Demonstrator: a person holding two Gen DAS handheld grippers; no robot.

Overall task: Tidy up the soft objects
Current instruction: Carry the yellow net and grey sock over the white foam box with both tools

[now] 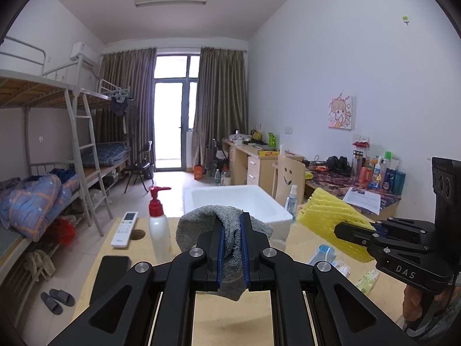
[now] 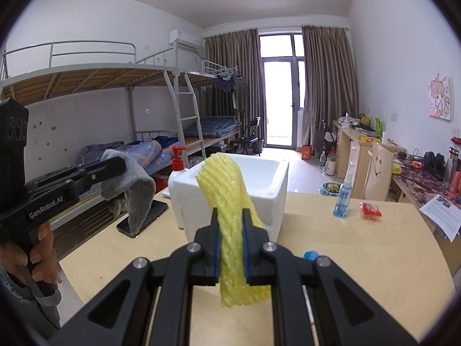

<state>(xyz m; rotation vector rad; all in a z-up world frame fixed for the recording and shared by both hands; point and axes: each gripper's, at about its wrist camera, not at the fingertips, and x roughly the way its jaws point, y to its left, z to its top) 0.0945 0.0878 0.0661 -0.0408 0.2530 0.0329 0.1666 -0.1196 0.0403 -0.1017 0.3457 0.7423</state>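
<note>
Carry step: left gripper (image 1: 232, 227) clamped on grey sock (image 1: 201, 225), right gripper (image 2: 230, 225) on yellow foam net (image 2: 227, 184); next, release into white foam box (image 2: 281, 184) at 12 o'clock.

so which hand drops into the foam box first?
Probably left. Its gripper, shut on the grey sock, faces the white foam box squarely; the right gripper with the yellow foam net sits off to the side.
</note>
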